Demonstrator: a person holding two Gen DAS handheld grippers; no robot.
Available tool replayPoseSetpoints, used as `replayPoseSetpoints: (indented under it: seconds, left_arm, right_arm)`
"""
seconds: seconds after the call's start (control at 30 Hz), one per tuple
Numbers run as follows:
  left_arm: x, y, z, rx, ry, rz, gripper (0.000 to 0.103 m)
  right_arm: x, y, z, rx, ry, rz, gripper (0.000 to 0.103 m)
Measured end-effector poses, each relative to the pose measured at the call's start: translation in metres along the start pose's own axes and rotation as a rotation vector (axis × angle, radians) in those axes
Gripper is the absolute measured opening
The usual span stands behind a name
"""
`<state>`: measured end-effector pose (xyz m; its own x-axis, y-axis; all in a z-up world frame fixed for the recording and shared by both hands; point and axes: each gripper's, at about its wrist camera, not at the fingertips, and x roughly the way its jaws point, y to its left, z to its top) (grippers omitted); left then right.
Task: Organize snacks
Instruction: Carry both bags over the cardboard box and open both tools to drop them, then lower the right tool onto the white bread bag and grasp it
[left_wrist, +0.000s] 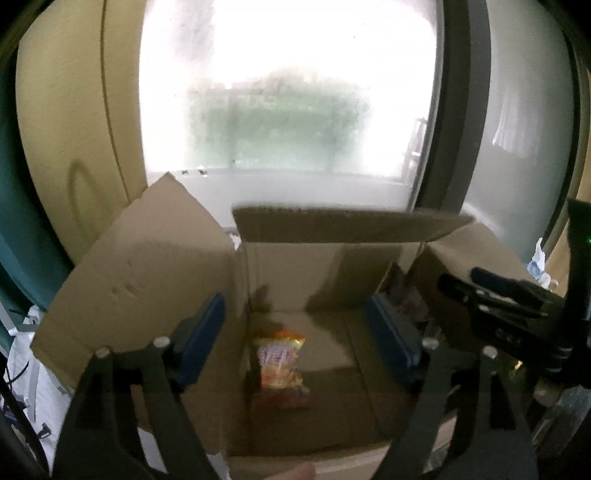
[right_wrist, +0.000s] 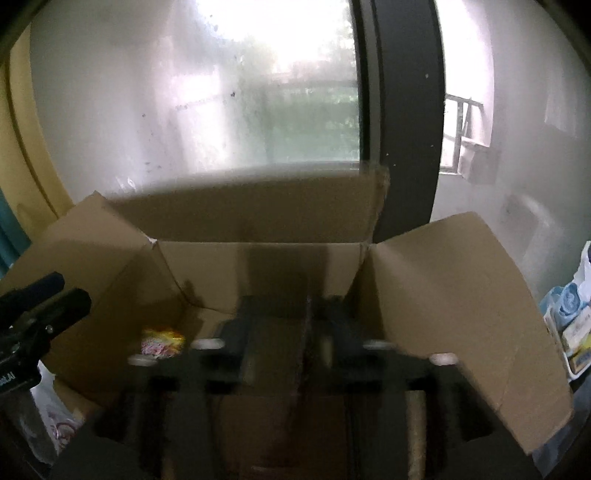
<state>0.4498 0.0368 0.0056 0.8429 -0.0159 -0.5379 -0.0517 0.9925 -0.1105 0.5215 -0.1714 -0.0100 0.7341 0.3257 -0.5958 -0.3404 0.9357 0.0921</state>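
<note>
An open cardboard box (left_wrist: 140, 266) with raised flaps fills both views. One orange and pink snack packet (left_wrist: 282, 365) lies on its floor near the left wall, and it shows again in the right wrist view as the snack packet (right_wrist: 162, 341). My left gripper (left_wrist: 295, 339) hangs open above the packet, its blue pads (left_wrist: 199, 339) wide apart and holding nothing. My right gripper (right_wrist: 288, 339) is blurred over the box, with its fingers apart. A thin dark strip (right_wrist: 306, 332) stands between them; I cannot tell what it is. The right gripper (left_wrist: 495, 306) also shows in the left wrist view.
A frosted window (left_wrist: 288, 92) with a dark frame (right_wrist: 402, 110) rises right behind the box. White plastic bags (right_wrist: 55, 417) lie left of the box, and blue and white packets (right_wrist: 569, 314) sit to its right. A fingertip (left_wrist: 299, 470) shows at the box's near edge.
</note>
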Motion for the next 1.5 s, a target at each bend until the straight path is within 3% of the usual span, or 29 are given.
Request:
replayPoseSetpoints:
  seconds: [0.17,0.33,0.53,0.8,1.2,1.5]
  left_arm:
    - [-0.013,0.001,-0.006,0.015,-0.006,-0.016,0.083]
    - [-0.056,-0.002,-0.023,0.037,-0.039,-0.042,0.083]
    - [-0.111,-0.002,-0.05,0.063,-0.063,-0.07,0.083]
    - [-0.155,-0.004,-0.088,0.085,-0.06,-0.096,0.083]
    - [-0.201,-0.008,-0.161,0.071,0.022,-0.137,0.083]
    - [-0.219,0.002,-0.219,0.03,0.12,-0.146,0.083]
  right_arm:
    - [-0.029,0.005,-0.007,-0.026,-0.013,-0.005,0.069]
    - [-0.073,0.018,-0.021,-0.05,-0.032,0.017,0.069]
    - [-0.131,0.039,-0.051,-0.092,-0.059,0.047,0.069]
    - [-0.188,0.049,-0.095,-0.1,-0.066,0.054,0.069]
    - [-0.248,0.055,-0.173,-0.057,-0.021,0.034,0.069]
    - [-0.273,0.075,-0.236,-0.002,0.068,0.084,0.07]
